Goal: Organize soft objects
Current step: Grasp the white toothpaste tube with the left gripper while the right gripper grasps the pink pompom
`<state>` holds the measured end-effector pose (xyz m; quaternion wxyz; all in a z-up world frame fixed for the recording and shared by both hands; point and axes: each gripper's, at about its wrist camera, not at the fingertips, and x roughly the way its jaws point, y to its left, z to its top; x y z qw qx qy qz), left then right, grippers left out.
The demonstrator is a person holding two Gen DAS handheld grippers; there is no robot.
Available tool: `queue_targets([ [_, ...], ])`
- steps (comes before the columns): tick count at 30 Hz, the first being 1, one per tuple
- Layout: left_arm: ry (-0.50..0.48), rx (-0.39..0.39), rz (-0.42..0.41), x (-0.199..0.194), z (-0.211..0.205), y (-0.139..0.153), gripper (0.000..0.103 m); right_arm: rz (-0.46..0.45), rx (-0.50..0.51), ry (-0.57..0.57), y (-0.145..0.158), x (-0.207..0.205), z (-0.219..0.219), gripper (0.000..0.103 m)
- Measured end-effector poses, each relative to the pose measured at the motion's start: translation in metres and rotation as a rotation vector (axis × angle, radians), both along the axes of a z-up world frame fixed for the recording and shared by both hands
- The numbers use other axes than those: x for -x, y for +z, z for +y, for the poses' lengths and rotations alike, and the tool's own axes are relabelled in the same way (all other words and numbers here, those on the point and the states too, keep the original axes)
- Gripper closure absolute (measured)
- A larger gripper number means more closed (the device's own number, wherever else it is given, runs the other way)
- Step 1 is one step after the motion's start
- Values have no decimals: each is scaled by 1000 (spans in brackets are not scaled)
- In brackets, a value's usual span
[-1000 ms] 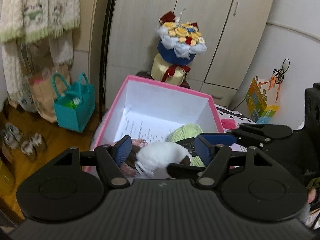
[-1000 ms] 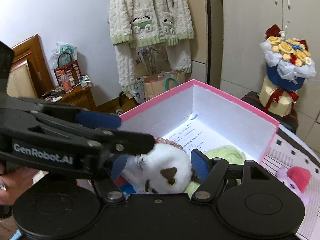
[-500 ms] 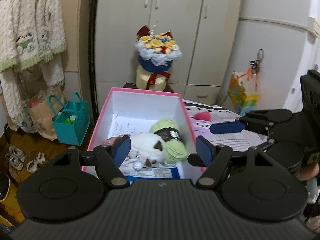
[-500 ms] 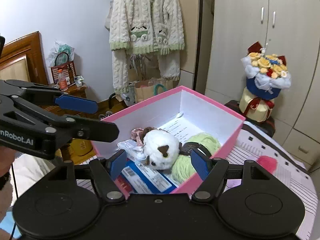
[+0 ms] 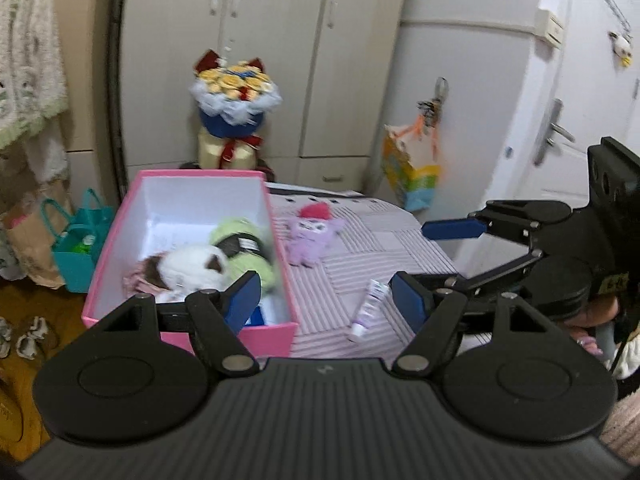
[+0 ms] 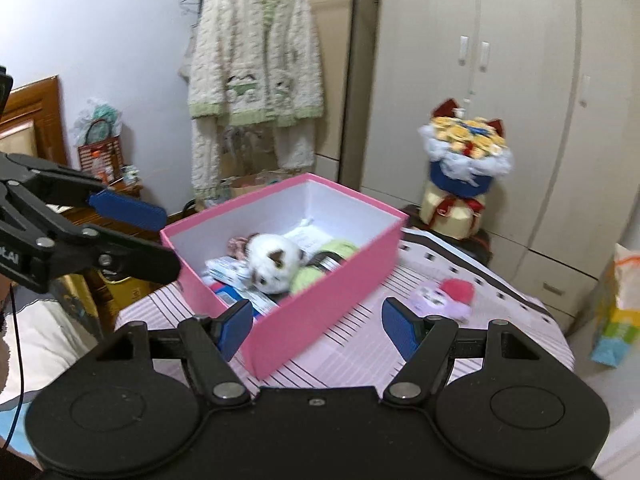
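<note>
**Two soft things boxed, one plush left outside**

One rectangular pink box (image 6: 320, 312), smooth-walled and white inside, sits on the desk (image 6: 360, 344) with its striped pink cloth. In the box lie one round, fluffy white plush (image 6: 274, 264) with brown patches and one ball of green yarn (image 6: 320, 268) wrapped in a dark paper band, the two touching; flat printed packets lie under them. One small purple plush (image 5: 314, 236) with a red top lies on the cloth just beside the box. One slim white tube (image 5: 370, 308) lies nearer, well apart from the plush.

Both tools hang above the desk holding nothing: the left gripper (image 5: 326, 300) has its blue-padded fingers spread wide, and the right gripper (image 6: 318, 330) is spread just as wide.
</note>
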<state>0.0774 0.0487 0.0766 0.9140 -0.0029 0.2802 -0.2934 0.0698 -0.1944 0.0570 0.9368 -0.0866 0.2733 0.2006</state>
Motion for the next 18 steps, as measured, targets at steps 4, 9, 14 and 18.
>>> queue_targets([
  [4,-37,-48,-26,8,-22,-9,32,6,-38,-56,-7,11,-34,27],
  [9,-113,-71,-8,8,-54,-26,33,33,-87,-102,-22,12,-63,27],
  [14,-185,-84,44,0,-84,-46,35,69,-128,-127,-40,5,-82,27],
  [18,-212,-105,59,-7,-103,-63,36,105,-156,-129,-56,-6,-94,27],
])
